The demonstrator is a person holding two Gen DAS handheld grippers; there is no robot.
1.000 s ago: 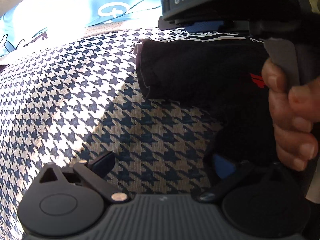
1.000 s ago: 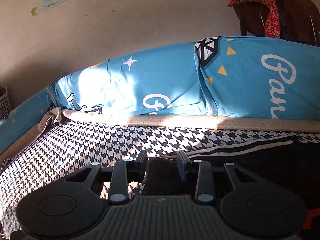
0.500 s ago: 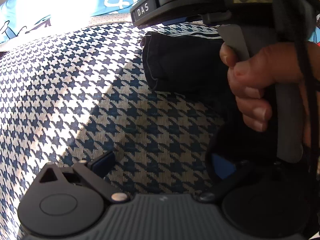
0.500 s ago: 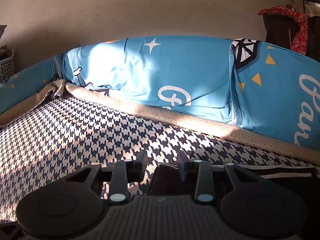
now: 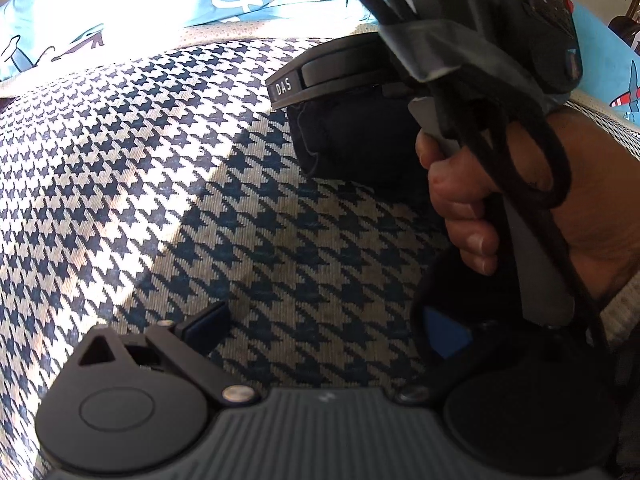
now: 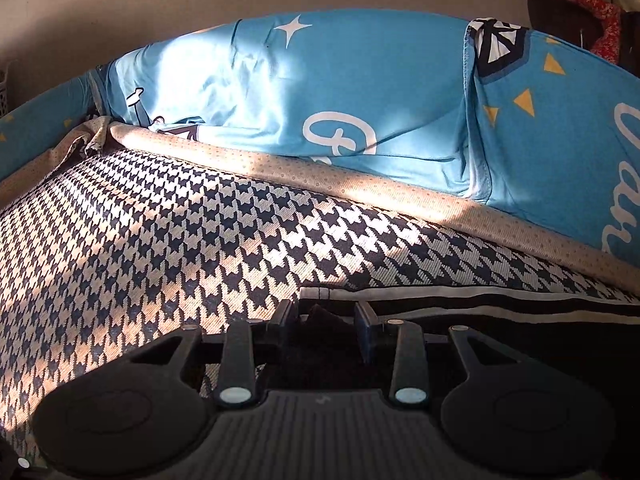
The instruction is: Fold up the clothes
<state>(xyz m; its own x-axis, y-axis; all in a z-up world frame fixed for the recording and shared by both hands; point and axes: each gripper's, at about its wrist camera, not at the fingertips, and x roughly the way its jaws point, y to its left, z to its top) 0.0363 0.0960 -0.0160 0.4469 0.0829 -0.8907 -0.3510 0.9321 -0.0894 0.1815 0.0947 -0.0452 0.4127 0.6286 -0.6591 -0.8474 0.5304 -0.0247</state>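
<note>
Houndstooth bed [image 5: 120, 152], blue pillows [image 6: 320, 100] behind.
Dark garment [image 5: 352, 148] lies ahead-right of the left hand-held gripper [image 5: 324, 328], fingers apart; the right hand-held gripper [image 6: 326, 316] is nearer, clamped on its left end, stripes running rightward.

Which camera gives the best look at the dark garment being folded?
The left wrist view: the dark garment shows its folded end on the houndstooth cover. The right wrist view shows only a striped edge between the right gripper fingers.
</note>
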